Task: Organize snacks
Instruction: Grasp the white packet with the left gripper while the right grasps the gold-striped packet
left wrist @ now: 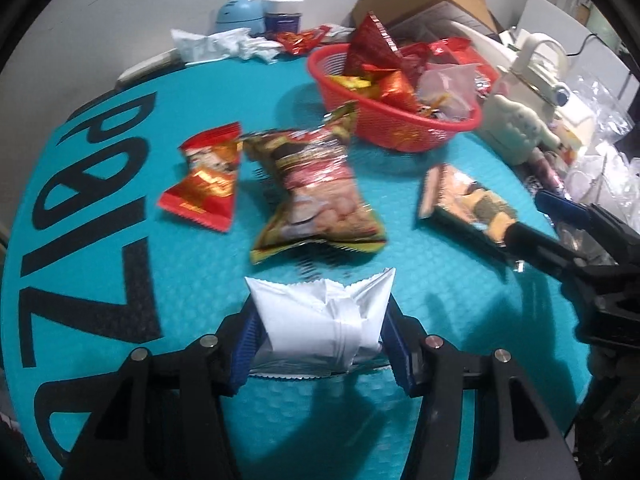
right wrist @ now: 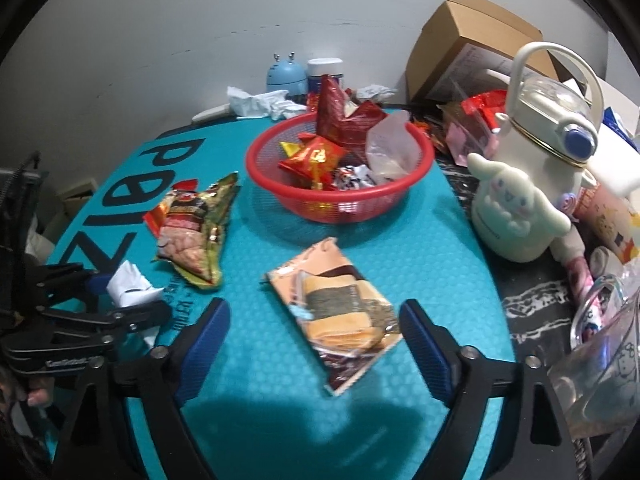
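my left gripper [left wrist: 322, 334] clamps white packet [left wrist: 320, 320] | my right gripper [right wrist: 314, 336] gapes wide around seaweed-roll packet [right wrist: 340, 312], pads clear

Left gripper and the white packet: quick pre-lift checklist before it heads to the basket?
1. White packet between the left gripper pads: ok.
2. Pads firmly pressing it: cannot tell.
3. Red basket has room on top: ok, though crowded.
4. Path to the basket: not ok, brown-green snack bag lies in between, so lift over.
5. Right gripper open around the sandwich packet, not touching: ok.
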### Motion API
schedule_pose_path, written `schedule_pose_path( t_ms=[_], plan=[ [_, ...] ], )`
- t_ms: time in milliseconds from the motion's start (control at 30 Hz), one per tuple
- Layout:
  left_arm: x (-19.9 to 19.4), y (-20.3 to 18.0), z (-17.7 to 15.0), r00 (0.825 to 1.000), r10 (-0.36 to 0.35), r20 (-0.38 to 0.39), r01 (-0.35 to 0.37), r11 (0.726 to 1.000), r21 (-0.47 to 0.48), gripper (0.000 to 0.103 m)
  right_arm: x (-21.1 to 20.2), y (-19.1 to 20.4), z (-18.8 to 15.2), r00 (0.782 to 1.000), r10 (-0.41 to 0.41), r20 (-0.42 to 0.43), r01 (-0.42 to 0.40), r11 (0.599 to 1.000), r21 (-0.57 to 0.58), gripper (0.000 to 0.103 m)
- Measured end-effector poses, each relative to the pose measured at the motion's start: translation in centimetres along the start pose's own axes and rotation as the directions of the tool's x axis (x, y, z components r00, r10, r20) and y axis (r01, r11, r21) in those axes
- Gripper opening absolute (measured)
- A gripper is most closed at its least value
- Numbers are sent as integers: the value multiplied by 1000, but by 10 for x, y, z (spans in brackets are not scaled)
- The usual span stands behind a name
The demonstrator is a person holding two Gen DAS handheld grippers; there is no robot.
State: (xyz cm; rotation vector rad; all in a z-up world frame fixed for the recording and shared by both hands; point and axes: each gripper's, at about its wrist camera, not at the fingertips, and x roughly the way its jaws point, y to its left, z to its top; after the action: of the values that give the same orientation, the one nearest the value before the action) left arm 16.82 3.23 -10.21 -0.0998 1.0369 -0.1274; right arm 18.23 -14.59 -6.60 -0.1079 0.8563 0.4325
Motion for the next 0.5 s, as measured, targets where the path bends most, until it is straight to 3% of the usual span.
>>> schedule_pose_path(
  t_ms=[200, 500],
  plan=[
    [3, -10, 5, 1000, -21, -10, 21, 1000, 9, 54, 16, -10, 3, 999, -18, -35, 17, 999, -51, 90],
    [12, -15, 6, 999, -22, -44, 22, 1000, 6, 54, 40, -15, 2, 995, 25, -96, -34, 995, -89, 90]
  ],
)
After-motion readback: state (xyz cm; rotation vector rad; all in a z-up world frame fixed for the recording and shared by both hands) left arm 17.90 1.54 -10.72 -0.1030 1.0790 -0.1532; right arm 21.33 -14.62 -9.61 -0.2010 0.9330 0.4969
